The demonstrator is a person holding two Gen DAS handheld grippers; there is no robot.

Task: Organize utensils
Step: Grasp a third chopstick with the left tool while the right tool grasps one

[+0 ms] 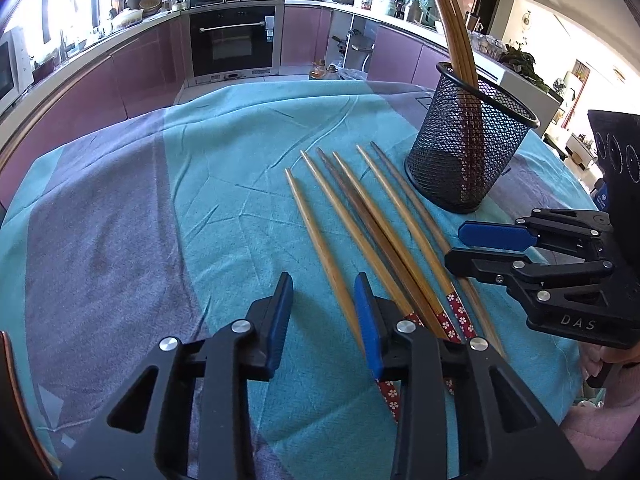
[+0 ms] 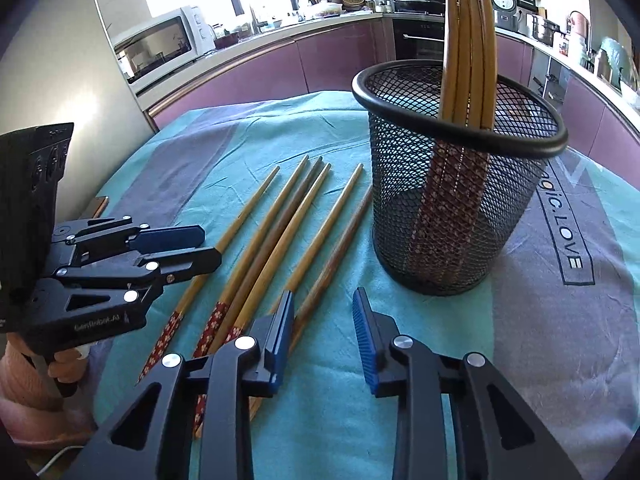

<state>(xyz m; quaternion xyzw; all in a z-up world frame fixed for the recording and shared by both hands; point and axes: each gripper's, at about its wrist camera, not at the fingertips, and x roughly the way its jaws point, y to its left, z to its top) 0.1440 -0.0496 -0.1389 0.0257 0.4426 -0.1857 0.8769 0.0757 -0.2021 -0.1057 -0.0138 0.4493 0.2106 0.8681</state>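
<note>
Spread, empty left gripper (image 1: 323, 320) and right gripper (image 2: 323, 334); tapered wooden chopsticks (image 1: 360, 232) lying lengthwise, tips toward upper frame, beside round black mesh cup (image 1: 460, 160).

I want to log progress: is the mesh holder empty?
No, several chopsticks already stand in the black mesh holder, while six more lie on the cloth beside it.

home kitchen, oven (image 1: 233, 42), microwave (image 2: 160, 46), cabinets (image 1: 132, 76)

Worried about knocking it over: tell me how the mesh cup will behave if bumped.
The mesh cup looks light, so it probably slides or tips easily. The chopsticks standing in it lean to one side and rise well above the rim, likely making it top-heavy. The cloth may snag its base.
</note>
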